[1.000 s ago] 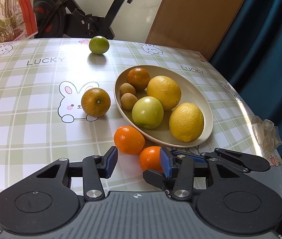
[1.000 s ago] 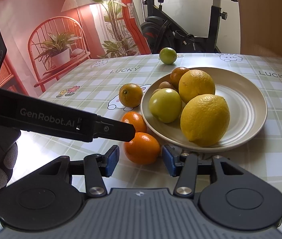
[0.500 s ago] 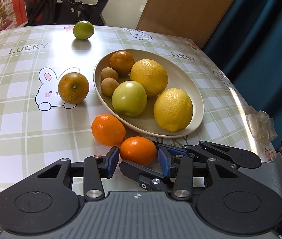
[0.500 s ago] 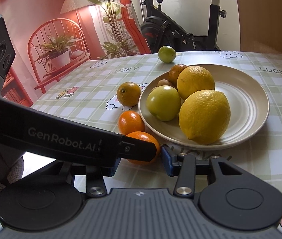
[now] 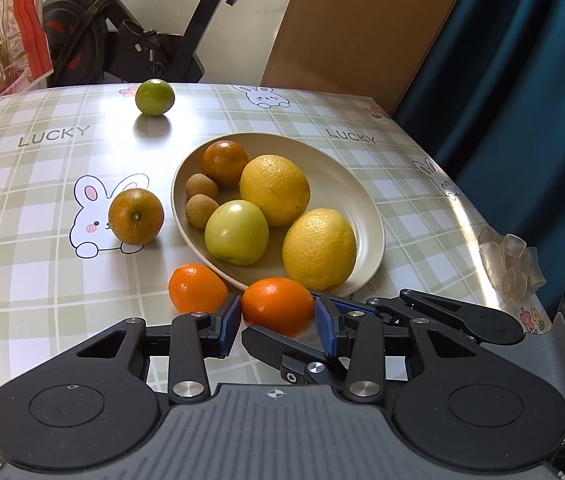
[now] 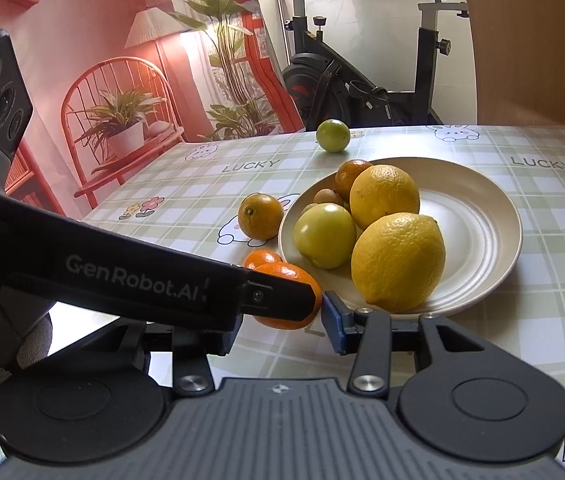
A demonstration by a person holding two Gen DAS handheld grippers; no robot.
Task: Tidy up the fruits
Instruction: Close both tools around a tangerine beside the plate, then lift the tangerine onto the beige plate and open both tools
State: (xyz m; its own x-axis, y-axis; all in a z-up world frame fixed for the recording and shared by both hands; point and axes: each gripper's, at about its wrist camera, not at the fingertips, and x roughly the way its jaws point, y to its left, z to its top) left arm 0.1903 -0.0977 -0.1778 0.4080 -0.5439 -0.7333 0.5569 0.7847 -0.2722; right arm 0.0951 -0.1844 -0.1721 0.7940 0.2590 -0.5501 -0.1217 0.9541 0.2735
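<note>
Cream oval plate [image 5: 366, 216] already carries six fruits; four sit on the checked counter [image 5: 22, 280]. Left hand-held gripper [image 5: 277, 319] is closing around the nearest bright orange mandarin [image 5: 277, 306]; right hand-held gripper [image 6: 282, 322] flanks it, contact unclear.

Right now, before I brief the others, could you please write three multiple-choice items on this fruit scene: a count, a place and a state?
1. How many fruits lie on the plate? A four B six C eight
2. Where is the green lime? A on the plate B alone on the table's far side C in a gripper
3. The nearest mandarin is: A peeled B halved C whole, between the left gripper's fingers
Answers: 1 B, two yellow, one green, one dark orange, two small brown. 2 B, nothing near it. 3 C, blue pads flank it, jaws closing.
</note>
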